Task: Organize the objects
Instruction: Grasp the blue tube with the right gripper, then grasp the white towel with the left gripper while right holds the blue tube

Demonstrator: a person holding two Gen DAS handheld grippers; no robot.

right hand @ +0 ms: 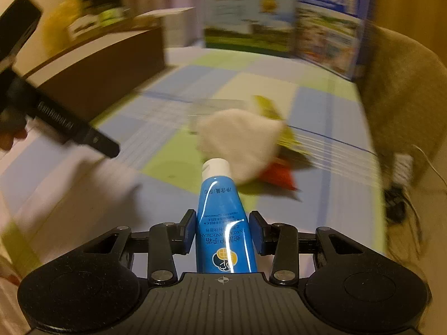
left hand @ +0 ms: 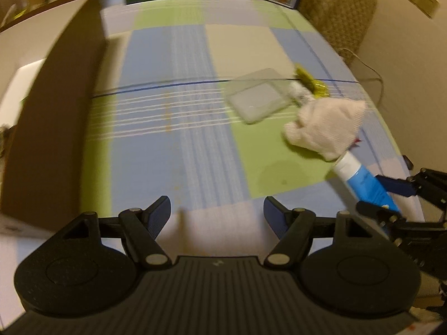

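My right gripper [right hand: 222, 230] is shut on a blue hand-cream tube [right hand: 220, 217] with a white cap, held above the checked tablecloth; the tube also shows in the left wrist view [left hand: 363, 181] at the right edge, with the right gripper [left hand: 391, 195] around it. My left gripper [left hand: 217, 212] is open and empty above the near part of the table. A white cloth glove [left hand: 327, 128] lies on the table right of centre, and shows in the right wrist view [right hand: 240, 139]. A clear plastic lid [left hand: 259, 95] lies beside it. A yellow-green packet [left hand: 310, 81] lies behind the glove.
A brown cardboard box [left hand: 53, 117] stands along the table's left side [right hand: 106, 75]. Picture boxes [right hand: 282, 30] stand at the far end. A padded chair [left hand: 338, 11] is at the far right. A red packet [right hand: 279, 176] lies under the glove. The left gripper's dark handle [right hand: 64, 128] crosses the left.
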